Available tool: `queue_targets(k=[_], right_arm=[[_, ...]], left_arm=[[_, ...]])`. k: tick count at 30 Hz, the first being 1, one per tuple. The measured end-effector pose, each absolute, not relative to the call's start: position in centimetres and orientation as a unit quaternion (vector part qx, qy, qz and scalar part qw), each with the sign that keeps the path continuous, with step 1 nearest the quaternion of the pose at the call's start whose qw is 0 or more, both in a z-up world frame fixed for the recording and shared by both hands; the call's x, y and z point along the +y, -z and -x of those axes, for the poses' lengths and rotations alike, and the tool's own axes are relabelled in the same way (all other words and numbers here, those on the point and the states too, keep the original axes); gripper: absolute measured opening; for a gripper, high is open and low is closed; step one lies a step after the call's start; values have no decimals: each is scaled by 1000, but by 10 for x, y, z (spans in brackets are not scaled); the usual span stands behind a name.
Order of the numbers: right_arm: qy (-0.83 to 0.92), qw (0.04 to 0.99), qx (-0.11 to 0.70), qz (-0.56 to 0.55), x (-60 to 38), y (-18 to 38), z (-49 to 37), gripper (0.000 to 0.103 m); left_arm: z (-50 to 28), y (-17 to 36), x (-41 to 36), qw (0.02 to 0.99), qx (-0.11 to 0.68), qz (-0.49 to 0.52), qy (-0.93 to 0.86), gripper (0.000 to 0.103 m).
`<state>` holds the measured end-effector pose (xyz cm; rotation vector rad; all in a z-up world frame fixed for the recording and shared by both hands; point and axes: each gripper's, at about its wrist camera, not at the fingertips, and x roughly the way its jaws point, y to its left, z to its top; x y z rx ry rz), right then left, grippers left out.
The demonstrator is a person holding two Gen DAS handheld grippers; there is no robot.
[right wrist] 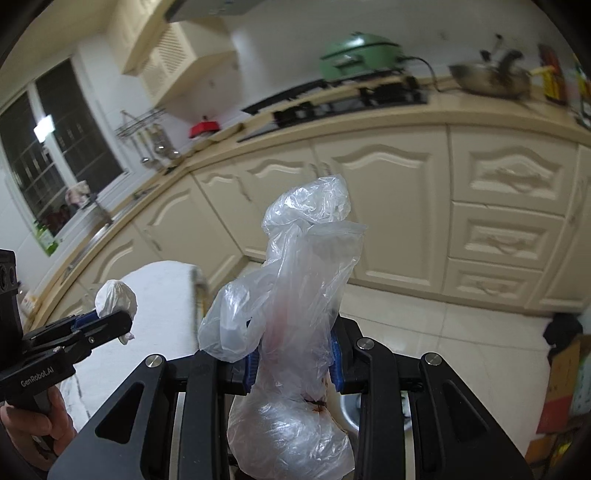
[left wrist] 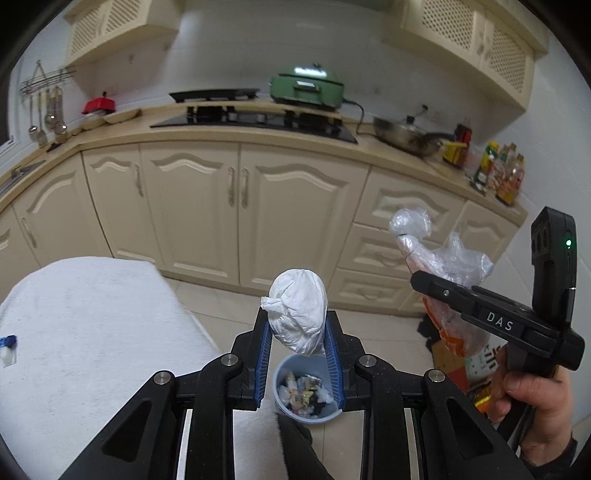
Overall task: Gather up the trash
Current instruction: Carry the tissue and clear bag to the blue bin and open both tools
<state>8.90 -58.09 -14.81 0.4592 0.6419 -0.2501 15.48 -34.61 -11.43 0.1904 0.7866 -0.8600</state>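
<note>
A cream kitchen runs along the far wall: carved cabinet doors (left wrist: 192, 206) with curved panels, a beige counter (left wrist: 258, 138) above them, and pale glossy floor tiles (right wrist: 461, 332) below. In the foreground stands a table under a fluffy white cloth (left wrist: 85, 332).

The left gripper (left wrist: 298, 332) is clamped on a crumpled ball of white tissue (left wrist: 299, 314), pinched between its ribbed blue pads (left wrist: 263, 354). The wad hangs in the air just above a small pale-blue bin (left wrist: 306, 391), round and already filled with scraps of paper and wrappers, standing on the floor beside the table.

The right gripper (right wrist: 293, 363) is closed on a clear plastic bag (right wrist: 295, 295), thin and wrinkled, bunched into a tall twist that bulges above and below the pads (something orange-red shows faintly through the film). From the left camera the same bag (left wrist: 443, 258) is held up to the right of the tissue, well apart from it, with a bare hand (left wrist: 535, 406) wrapped around the tool's handle.

On the counter sit a black gas stove (left wrist: 255, 122), a rounded green cooker (left wrist: 306, 88) with a black cord, a steel pan (left wrist: 406, 136) with a lid, and a cluster of bottles (left wrist: 502, 173). Ladles (left wrist: 48, 114) hang from a wire rack on the left, and lattice-fronted cupboards (left wrist: 472, 33) are fixed above.
</note>
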Motion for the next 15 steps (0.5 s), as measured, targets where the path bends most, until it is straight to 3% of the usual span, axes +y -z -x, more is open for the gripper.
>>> queue_targets(k=[15], right_arm=[[157, 870, 372, -282, -644, 239, -96, 30]], left_arm=[[-230, 193, -522, 766, 453, -156, 429, 24]])
